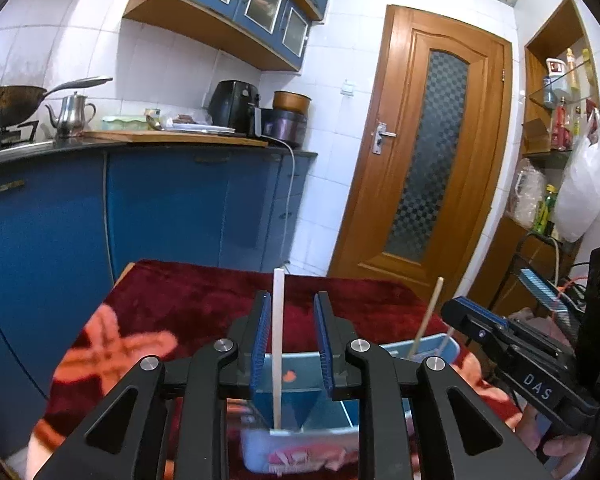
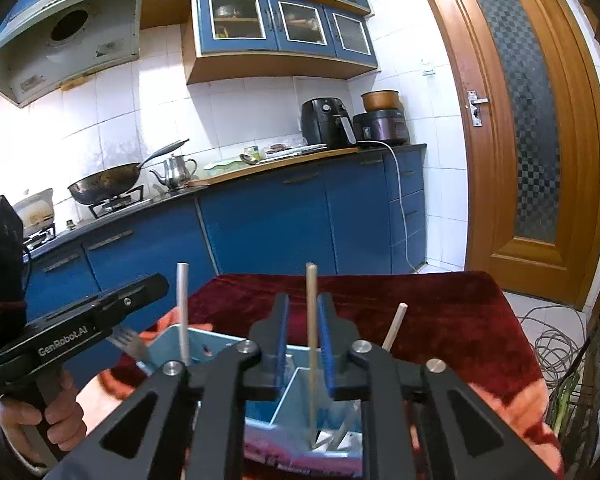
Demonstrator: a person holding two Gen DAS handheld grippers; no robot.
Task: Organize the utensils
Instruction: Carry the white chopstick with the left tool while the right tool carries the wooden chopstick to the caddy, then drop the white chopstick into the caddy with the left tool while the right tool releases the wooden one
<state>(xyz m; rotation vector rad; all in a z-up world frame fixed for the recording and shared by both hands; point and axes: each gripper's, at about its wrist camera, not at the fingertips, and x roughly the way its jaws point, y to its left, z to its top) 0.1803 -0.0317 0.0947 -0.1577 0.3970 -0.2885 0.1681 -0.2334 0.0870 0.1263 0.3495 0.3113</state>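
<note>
A light blue divided utensil holder (image 1: 300, 412) stands on the red cloth, right under both grippers; it also shows in the right wrist view (image 2: 204, 346). My left gripper (image 1: 292, 316) is open, its blue pads either side of an upright white chopstick (image 1: 278, 320) that stands in the holder. My right gripper (image 2: 302, 320) is open around an upright pale wooden chopstick (image 2: 311, 320) that stands in another compartment. A grey chopstick (image 2: 183, 312), a fork (image 2: 130, 342) and another pale stick (image 2: 394, 326) lean in the holder.
The table's red patterned cloth (image 1: 188, 304) ends just beyond the holder. Blue kitchen cabinets (image 1: 168, 208) with a wok, a kettle and appliances stand behind. A wooden door (image 1: 424, 152) is to the right. Cables (image 2: 552, 344) lie on the floor at right.
</note>
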